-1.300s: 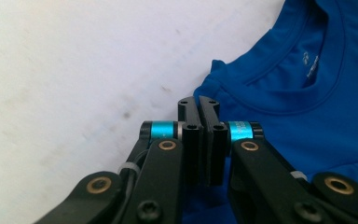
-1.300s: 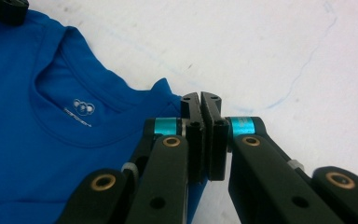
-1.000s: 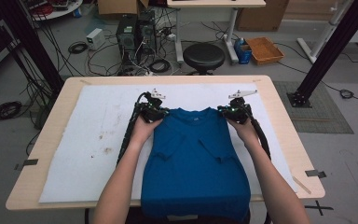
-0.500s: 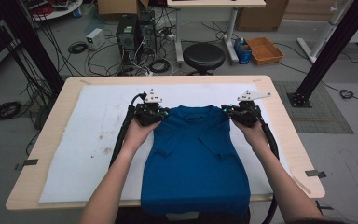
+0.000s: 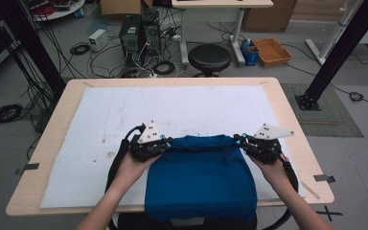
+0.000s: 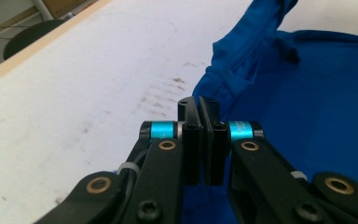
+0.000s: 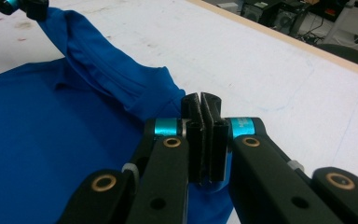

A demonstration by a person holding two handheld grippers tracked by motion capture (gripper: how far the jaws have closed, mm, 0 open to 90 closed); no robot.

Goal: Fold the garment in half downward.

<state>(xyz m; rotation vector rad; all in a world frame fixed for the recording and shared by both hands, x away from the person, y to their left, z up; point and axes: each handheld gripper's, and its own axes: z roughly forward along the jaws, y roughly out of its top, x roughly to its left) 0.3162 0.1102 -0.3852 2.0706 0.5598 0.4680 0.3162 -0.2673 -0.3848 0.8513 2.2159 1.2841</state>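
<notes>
Soft, light blue cotton shirt (image 5: pixel 199 179) on white bench cover (image 5: pixel 182 110); left gripper (image 5: pixel 165 143) and right gripper (image 5: pixel 239 140) fingers clamped on far corners; best held there.

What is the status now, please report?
Left gripper and right gripper both shut on blue shirt. Top edge lifted, folding toward person. White mat bare ahead.

One blue shirt (image 5: pixel 199 179), two grippers, one stool (image 5: pixel 209 56)

A wooden table (image 5: pixel 292 120) carries a stained white sheet (image 5: pixel 182 110); a blue shirt (image 5: pixel 201 177) lies on it, folded edge between the fingers (image 5: pixel 165 142)
</notes>
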